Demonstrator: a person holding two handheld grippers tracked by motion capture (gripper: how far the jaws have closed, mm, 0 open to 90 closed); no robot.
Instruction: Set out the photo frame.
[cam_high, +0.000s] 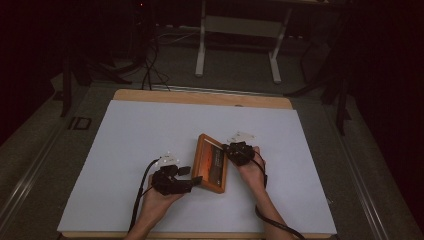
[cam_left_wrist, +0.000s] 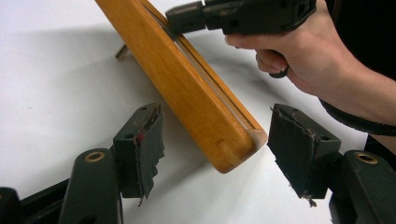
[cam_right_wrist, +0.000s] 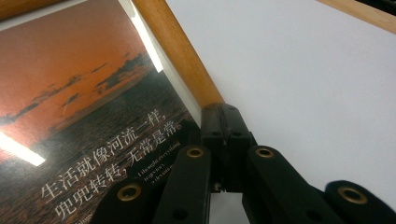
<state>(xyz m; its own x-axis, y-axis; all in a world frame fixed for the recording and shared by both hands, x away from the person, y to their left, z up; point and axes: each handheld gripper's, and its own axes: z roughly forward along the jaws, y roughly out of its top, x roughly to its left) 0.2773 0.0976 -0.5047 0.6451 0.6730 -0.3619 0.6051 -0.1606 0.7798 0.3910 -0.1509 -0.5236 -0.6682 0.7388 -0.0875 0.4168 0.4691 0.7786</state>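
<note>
Wooden picture frame (cam_high: 211, 163) tilted on the white bench (cam_high: 130, 135), right gripper (cam_high: 234, 150) fingers clenched on its edge, left gripper (cam_left_wrist: 212, 154) fingers released, spread around its corner

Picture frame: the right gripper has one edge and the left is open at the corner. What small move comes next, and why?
Probably draw the left gripper back clear. Its jaws stand open either side of the picture frame corner without touching it, while the right gripper is shut on the frame's edge.
</note>
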